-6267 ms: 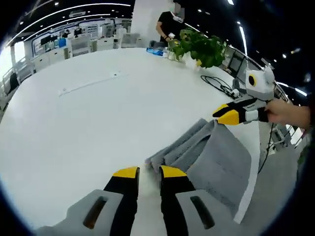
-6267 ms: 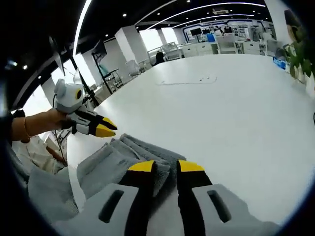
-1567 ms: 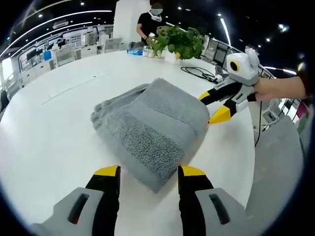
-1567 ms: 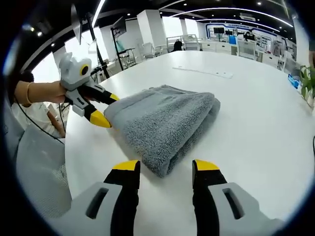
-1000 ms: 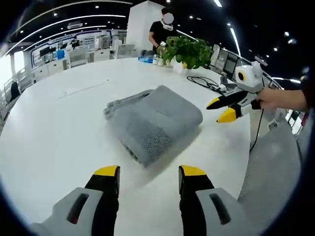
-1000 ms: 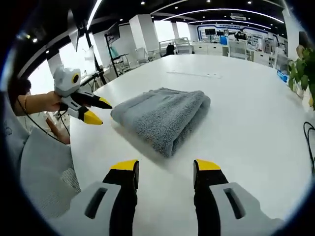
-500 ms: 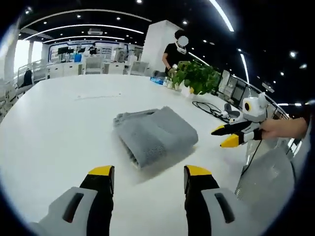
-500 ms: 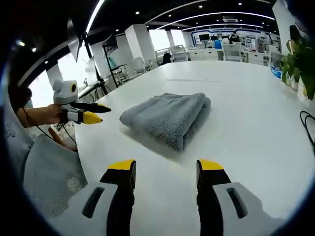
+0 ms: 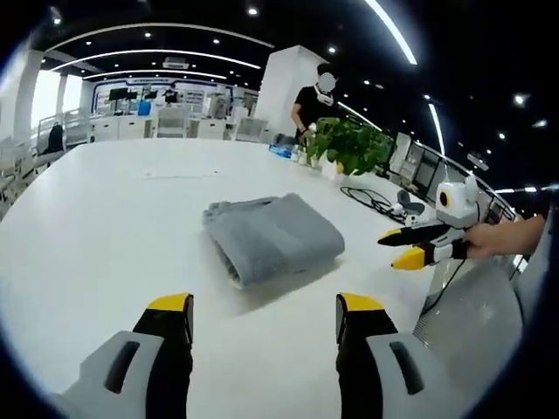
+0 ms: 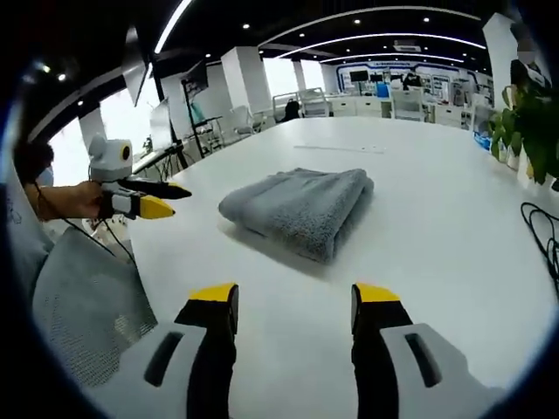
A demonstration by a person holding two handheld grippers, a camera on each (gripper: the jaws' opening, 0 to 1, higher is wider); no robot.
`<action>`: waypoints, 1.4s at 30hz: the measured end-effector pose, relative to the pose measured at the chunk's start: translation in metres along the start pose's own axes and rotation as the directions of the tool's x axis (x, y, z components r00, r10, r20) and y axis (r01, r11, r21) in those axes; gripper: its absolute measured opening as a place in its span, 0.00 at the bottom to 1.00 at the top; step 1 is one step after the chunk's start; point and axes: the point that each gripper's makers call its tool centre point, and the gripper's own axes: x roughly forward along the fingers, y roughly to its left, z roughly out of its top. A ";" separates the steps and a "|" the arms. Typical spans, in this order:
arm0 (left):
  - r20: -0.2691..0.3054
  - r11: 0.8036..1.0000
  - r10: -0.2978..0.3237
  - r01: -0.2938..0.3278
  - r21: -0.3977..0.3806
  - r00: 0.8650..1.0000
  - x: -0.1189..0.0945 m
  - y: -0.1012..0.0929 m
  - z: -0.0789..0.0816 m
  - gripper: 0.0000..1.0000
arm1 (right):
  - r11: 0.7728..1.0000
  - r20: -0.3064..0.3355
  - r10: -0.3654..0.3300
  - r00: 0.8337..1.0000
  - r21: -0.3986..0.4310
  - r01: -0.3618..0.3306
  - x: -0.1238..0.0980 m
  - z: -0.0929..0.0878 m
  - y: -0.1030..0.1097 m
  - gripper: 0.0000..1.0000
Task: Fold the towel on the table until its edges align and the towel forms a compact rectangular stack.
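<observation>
A grey towel [image 9: 271, 237] lies folded into a thick compact rectangle on the white table [image 9: 96, 218]; the right gripper view shows the towel [image 10: 300, 208] from the other side. My left gripper [image 9: 264, 307] is open, held back from the towel with nothing between its jaws. My right gripper [image 10: 292, 296] is open as well, also clear of the towel. The right gripper [image 9: 406, 247] appears to the right of the towel in the left gripper view, in a hand. In the right gripper view the left gripper [image 10: 147, 199] is off the table's left edge.
A potted plant [image 9: 345, 144] and a black cable [image 9: 371, 197] sit at the far side of the table, with a person [image 9: 314, 100] standing behind them. A thin strip [image 9: 179, 175] lies far out on the table. A grey chair back [image 10: 87, 297] stands by the near edge.
Both grippers released the folded towel and drew back from it; the towel now lies still and looks smaller in both views.
</observation>
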 end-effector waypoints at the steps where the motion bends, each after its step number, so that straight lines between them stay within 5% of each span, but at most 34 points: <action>1: 0.008 1.000 -0.006 0.006 -0.005 1.000 0.000 -0.003 0.001 0.68 | 1.000 0.007 -0.002 1.000 -0.001 0.002 0.000 0.000 0.001 0.53; 7: 0.024 1.000 -0.015 0.015 -0.010 1.000 0.000 -0.013 -0.001 0.70 | 1.000 0.033 -0.015 0.999 -0.014 0.016 -0.001 -0.003 0.008 0.57; 13: 0.040 1.000 -0.018 0.018 0.005 0.999 -0.001 -0.019 -0.002 0.82 | 1.000 0.036 -0.016 0.999 -0.017 0.016 -0.004 -0.005 0.009 0.59; 42: 0.023 0.999 -0.031 0.032 -0.029 0.999 0.003 -0.026 -0.010 0.83 | 1.000 0.014 -0.003 1.000 -0.020 0.003 0.001 -0.009 0.015 0.59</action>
